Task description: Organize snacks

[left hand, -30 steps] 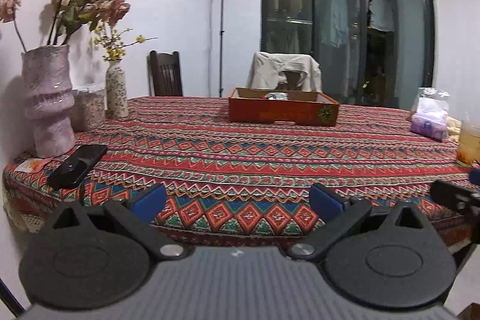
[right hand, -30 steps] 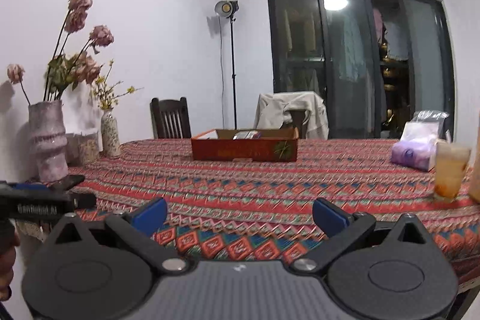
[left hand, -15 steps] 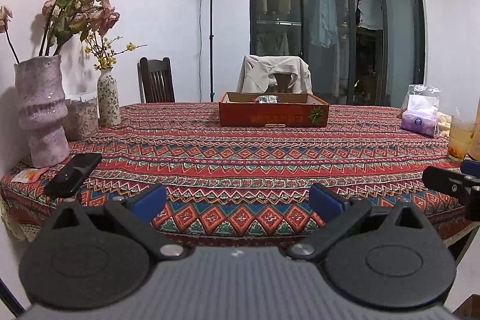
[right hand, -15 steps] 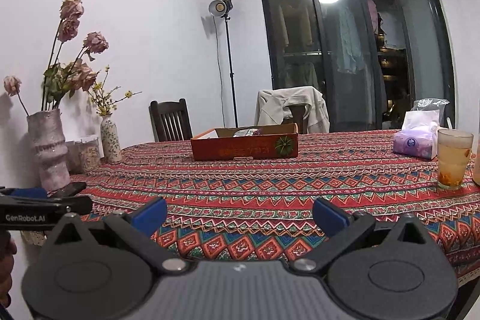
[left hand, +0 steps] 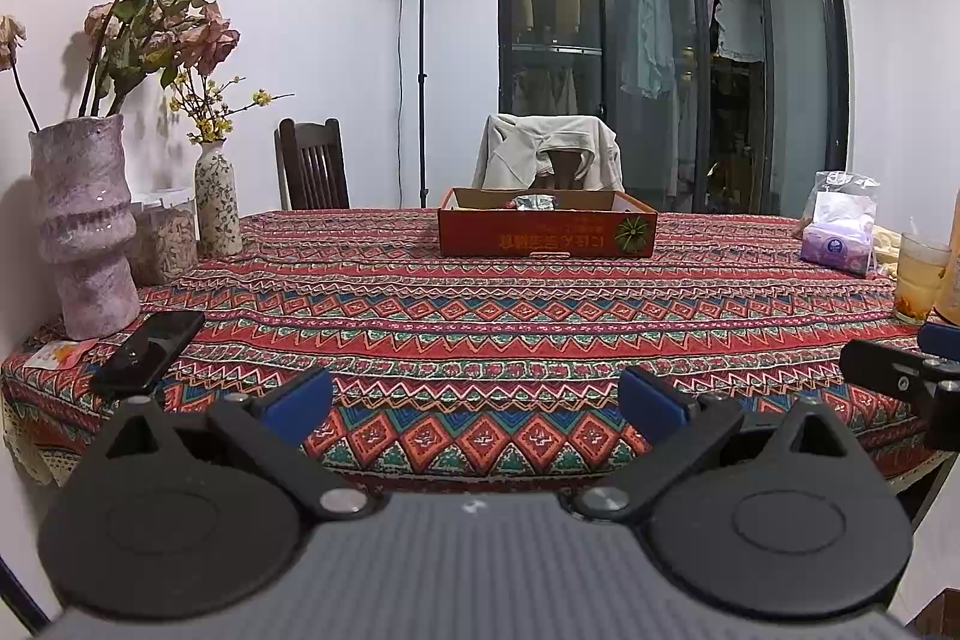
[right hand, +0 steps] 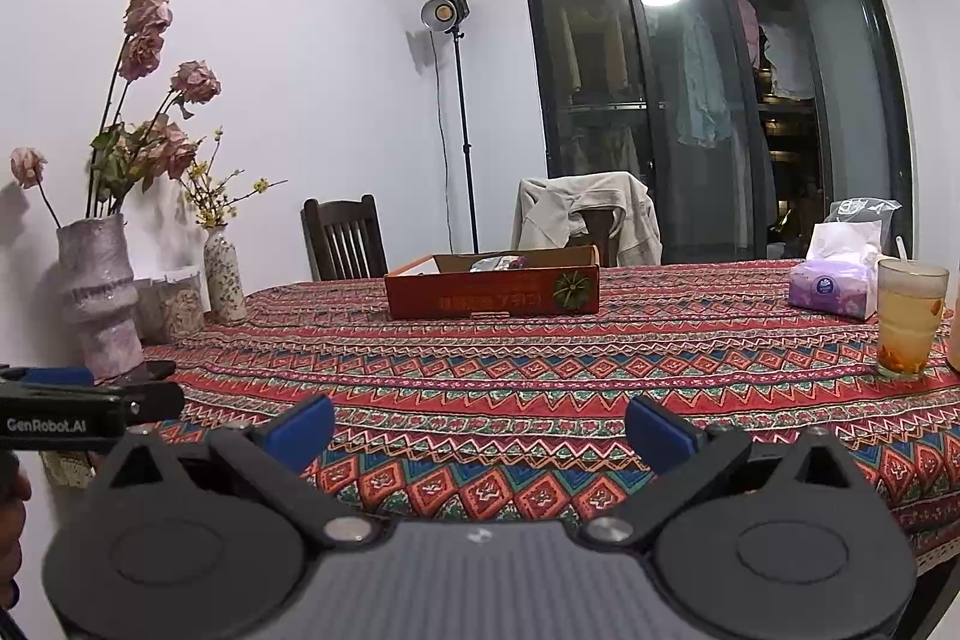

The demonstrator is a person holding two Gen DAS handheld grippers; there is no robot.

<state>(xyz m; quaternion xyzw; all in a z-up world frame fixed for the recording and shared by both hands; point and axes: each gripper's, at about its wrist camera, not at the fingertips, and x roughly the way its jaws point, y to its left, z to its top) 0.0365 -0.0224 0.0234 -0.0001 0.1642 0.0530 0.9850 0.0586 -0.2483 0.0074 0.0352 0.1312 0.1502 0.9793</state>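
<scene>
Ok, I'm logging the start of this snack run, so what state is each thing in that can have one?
Left hand-held gripper: open, holding nothing.
Right hand-held gripper: open, holding nothing.
Red cardboard box: open-topped, upright, a foil packet inside.
Glass: upright, nearly full of yellowish drink.
Tissue pack: opened, tissue sticking up.
Phone: lying flat, screen dark.
Large vase: upright, holding wilted flowers.

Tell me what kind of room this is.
Probably a home dining room: a patterned tablecloth covers a large table, wooden chair behind it, flower vases, and a glass sliding door.
</scene>
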